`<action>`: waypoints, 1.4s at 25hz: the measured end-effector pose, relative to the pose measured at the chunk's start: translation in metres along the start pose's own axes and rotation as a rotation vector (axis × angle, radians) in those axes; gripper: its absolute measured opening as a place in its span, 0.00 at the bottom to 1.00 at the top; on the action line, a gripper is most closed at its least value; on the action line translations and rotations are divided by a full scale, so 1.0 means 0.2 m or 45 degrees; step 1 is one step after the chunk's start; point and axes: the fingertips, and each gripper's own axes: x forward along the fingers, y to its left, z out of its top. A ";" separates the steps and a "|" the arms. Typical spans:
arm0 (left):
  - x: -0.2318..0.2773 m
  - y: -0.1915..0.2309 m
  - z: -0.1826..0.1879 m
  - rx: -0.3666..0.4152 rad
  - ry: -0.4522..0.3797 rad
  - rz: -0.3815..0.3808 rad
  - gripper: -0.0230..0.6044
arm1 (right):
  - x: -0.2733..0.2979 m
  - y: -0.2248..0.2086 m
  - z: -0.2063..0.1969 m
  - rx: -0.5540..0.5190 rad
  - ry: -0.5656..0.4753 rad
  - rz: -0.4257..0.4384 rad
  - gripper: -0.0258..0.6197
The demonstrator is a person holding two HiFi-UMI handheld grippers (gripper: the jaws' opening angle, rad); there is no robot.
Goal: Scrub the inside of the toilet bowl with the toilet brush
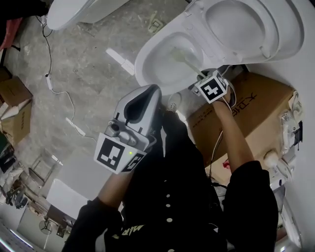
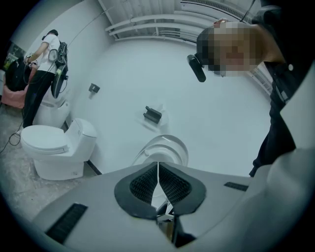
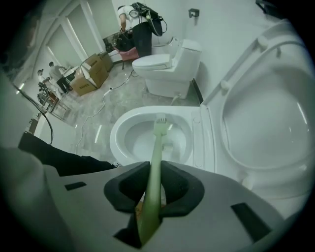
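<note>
Two brown cardboard boxes (image 1: 15, 106) sit at the left edge of the grey concrete floor (image 1: 93, 74). Beyond them, at the floor's far left corner, stands one of the two white ceramic toilets, a second toilet with its lid down (image 1: 69, 12), well apart from the work. A thin white cable (image 1: 54, 83) trails across the bare floor between the two toilets, which is the widest open stretch for moving. Next comes the left gripper (image 1: 147, 93), pale grey plastic with a marker cube, hovering just short of the near rim with its ribbed black pads (image 2: 142, 184) pressed together on nothing. The white toilet bowl (image 1: 147, 54) is open, with its raised seat and lid (image 1: 246, 29) tipped back to the right. The single toilet brush, pale green plastic with a long handle (image 3: 156, 147), reaches down into the bowl, its head near the far inner wall under the rim; contact there cannot be told. The right gripper (image 3: 155, 189) clamps the handle's near end above the bowl's right rim. A third, larger brown cardboard box (image 1: 256, 108) stands just beside the bowl on the right, leaving little room there.
</note>
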 end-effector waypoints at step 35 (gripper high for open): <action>-0.54 -0.72 1.20 0.359 -0.339 -0.096 0.08 | -2.58 0.50 0.59 0.174 -1.540 -0.096 0.18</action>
